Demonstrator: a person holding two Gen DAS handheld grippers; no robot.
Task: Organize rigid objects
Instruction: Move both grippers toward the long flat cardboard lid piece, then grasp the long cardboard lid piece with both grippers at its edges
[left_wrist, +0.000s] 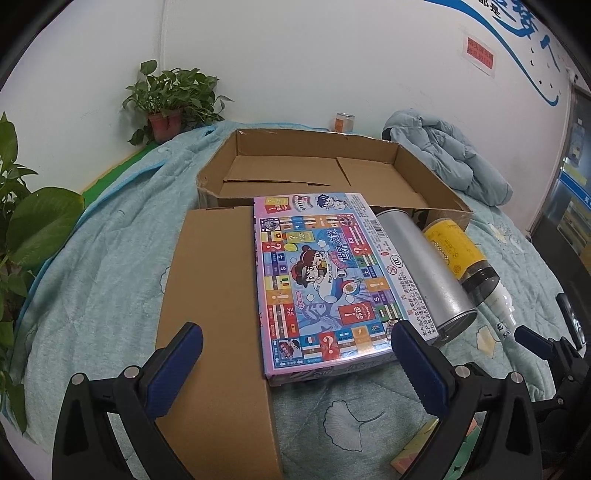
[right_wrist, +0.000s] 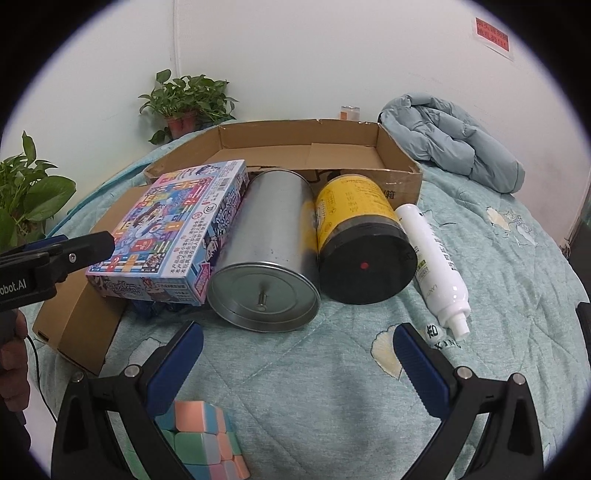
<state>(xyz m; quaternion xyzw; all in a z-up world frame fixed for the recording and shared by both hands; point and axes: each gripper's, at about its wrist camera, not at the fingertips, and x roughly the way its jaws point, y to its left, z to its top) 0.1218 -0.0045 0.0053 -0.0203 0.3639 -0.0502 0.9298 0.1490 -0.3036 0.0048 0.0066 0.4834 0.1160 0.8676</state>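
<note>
We have the board game box (left_wrist: 321, 277) in the middle of the left wrist frame, lying flat with its left part resting on a plain cardboard box (left_wrist: 218, 332), so it sits propped and a little tilted. Touching its right side is the silver tin (right_wrist: 266, 251), on its side; against that lies the yellow jar (right_wrist: 362, 236) with the black lid, and right of it the white bottle (right_wrist: 439, 266). All of these lie on a quilted bed cover (right_wrist: 332, 369). Behind them, across the upper middle of both frames, the open cardboard tray (left_wrist: 424, 173) stands empty, which we judge to be where things should go.

Our left gripper (left_wrist: 295, 354) is spread wide and holds nothing, its fingers either side of the game box's near end. Our right gripper (right_wrist: 295, 354) is likewise wide apart and empty, low in its frame facing the tin, with a pastel puzzle cube (right_wrist: 199, 439) at the bottom just by its left finger.

The risks, as we judge them: the tin and jar are round and could roll on the soft cover if the game box is pulled away from them. The glossy box may slip or tip off its cardboard support if pinched only at the corner. The two grippers are near each other and could collide.
</note>
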